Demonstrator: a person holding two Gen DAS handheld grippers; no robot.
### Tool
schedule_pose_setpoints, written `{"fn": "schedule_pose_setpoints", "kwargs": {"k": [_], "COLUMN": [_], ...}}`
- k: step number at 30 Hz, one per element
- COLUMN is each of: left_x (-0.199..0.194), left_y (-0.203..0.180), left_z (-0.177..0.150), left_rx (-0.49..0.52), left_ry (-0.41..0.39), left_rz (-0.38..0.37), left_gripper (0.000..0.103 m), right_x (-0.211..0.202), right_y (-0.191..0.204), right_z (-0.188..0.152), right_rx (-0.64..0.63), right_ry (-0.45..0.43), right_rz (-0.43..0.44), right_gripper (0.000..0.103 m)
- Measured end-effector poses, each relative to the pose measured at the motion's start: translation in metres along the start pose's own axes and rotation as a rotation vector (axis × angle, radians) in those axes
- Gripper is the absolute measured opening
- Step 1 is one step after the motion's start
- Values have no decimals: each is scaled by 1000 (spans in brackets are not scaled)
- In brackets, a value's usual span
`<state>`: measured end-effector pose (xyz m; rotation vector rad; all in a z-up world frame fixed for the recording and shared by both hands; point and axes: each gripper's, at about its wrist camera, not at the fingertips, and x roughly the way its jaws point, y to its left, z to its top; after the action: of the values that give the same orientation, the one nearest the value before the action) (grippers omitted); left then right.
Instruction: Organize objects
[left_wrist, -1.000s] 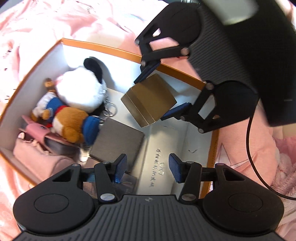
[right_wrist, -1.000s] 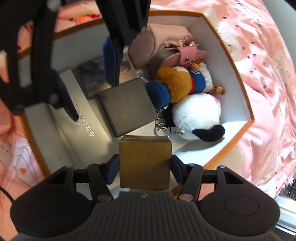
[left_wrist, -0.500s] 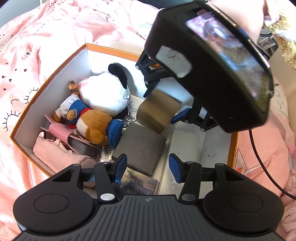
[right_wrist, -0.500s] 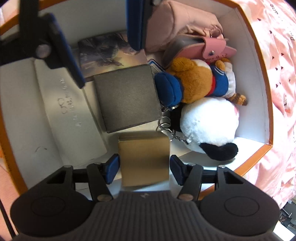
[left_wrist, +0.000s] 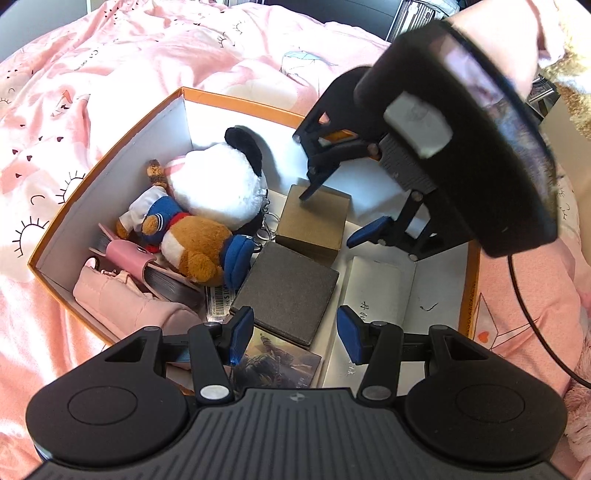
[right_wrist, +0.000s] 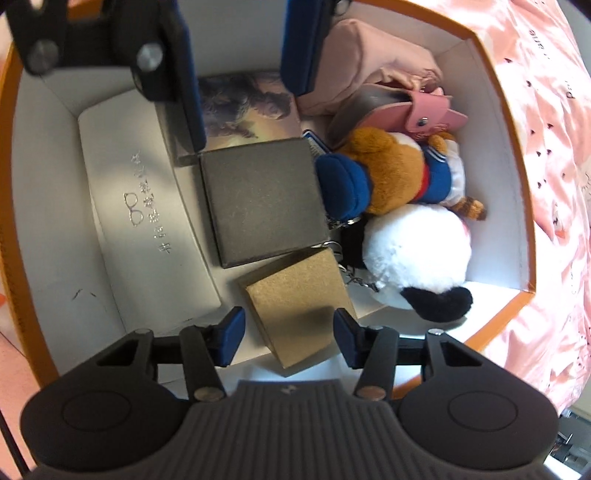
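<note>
Pink bedding (left_wrist: 147, 55) lying under orange-rimmed box (left_wrist: 236, 98). Tan box (right_wrist: 299, 295) sitting on floor of orange-rimmed box, tilted, just beside dark grey box (right_wrist: 258, 203) and white plush (right_wrist: 413, 254). Right gripper (right_wrist: 288, 336) hovering over tan box; jaws have just been closing, tan box between them, pads not visibly pressing, so reading as released. Left gripper (left_wrist: 291, 334) standing open, empty, above dark grey box. Judging tan box light, stiff cardboard, slightly grippy; taking hold across opposite flat sides looking best.

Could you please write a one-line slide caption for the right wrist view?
Right gripper poised over a tan box lying in the orange-rimmed box.
</note>
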<state>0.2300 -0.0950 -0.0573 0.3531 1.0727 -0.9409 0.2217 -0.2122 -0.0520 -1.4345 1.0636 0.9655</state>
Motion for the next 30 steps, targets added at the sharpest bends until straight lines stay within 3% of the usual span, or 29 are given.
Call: {"fn": "schedule_pose_setpoints", "kwargs": {"k": [3,7,12,17,19,26,30], "left_x": [-3,-3,2,15,21,46,57], "left_y": [-2,-2,-2,-4,-3,-7,-3], "left_z": [0,4,15,27,32,43,49], "left_rx": [3,8,13,36,28,51,11], "left_ry": [-6,-16,-36,-51,-52,-44,-39], "left_rz": [-1,-2,8,32,29,51,42], "left_gripper": [59,59,54,52,52,52,49], "right_x": [6,6,-6,-9,-13,-17,-21], "right_y": [3,-11,-40,-45,-48,-54,-55], "right_z": [-1,-4,-9,-14,-17,-29,-36], "right_rx": [-50,2,103,93,101,112,125], "right_ry": [-9,-31,-76,-75,-85,-86,-108], "right_rz": [-40,4,87,101,116,118,109], "right_gripper": [53,52,34,30,18,15,10]}}
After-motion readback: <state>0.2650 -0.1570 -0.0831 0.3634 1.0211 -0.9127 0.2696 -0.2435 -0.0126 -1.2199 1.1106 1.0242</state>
